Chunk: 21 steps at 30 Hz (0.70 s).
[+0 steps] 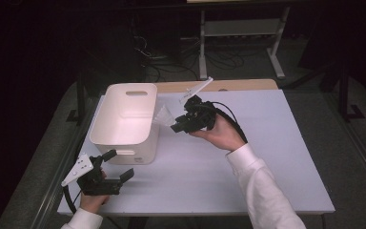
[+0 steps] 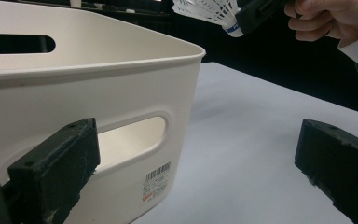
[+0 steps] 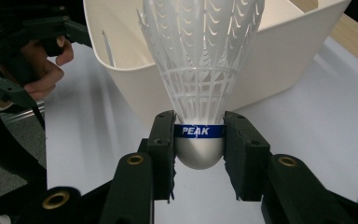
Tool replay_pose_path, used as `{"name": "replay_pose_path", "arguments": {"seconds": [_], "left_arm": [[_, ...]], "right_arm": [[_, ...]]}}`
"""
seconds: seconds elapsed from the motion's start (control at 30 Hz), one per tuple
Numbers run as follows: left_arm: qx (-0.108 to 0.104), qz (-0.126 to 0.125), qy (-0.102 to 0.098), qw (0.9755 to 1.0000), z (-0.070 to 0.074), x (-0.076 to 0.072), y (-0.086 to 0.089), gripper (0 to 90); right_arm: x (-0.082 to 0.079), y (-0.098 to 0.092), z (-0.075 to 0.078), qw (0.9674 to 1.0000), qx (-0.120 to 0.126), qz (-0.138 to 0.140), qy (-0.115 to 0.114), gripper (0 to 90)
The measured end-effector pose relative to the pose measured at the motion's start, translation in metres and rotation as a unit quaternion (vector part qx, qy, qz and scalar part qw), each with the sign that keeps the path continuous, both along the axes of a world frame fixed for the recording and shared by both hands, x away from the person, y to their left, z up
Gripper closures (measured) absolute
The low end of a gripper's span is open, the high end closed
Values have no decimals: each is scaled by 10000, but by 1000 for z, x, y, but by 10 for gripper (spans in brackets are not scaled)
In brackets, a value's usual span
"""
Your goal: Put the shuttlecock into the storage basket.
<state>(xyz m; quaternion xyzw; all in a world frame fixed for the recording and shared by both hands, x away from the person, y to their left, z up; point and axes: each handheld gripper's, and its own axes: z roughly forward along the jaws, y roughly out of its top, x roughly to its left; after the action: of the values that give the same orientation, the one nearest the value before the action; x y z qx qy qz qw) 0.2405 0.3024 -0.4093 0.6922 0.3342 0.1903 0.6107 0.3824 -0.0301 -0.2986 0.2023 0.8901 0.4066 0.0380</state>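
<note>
White shuttlecock, pinched in right tongs, hangs at the bin rim.

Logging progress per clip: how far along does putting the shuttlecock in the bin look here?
Done: the right gripper is shut on the shuttlecock, lifted beside the white bin's rim. Left: carrying it over the rim and releasing. The left gripper sits open near the bin's front.
</note>
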Motion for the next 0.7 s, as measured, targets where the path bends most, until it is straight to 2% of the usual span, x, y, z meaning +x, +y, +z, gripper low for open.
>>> {"name": "replay_pose_path", "arguments": {"seconds": [0.17,0.27,0.37,0.4,0.47,0.6,0.7], "left_arm": [[-119,0,-12,9999,0,0,-2,0],[-116,-2,-13,9999,0,0,-2,0],[-107,-8,-9,9999,0,0,-2,0],[-109,-7,-17,9999,0,0,-2,0],[-16,-17,-19,10000,0,0,0,0],[-32,-12,-14,10000,0,0,-1,0],[-48,-6,-10,10000,0,0,-1,0]], "right_arm": [[1,5,6,10000,-4,30,-43,636],[2,7,8,10000,10,40,-65,637],[3,10,10,10000,-11,24,11,636],[4,10,10,10000,-22,75,-60,636],[5,11,12,10000,-8,69,-52,636],[8,15,16,9999,-13,106,-102,636],[9,18,19,9999,34,106,-35,636]]}}
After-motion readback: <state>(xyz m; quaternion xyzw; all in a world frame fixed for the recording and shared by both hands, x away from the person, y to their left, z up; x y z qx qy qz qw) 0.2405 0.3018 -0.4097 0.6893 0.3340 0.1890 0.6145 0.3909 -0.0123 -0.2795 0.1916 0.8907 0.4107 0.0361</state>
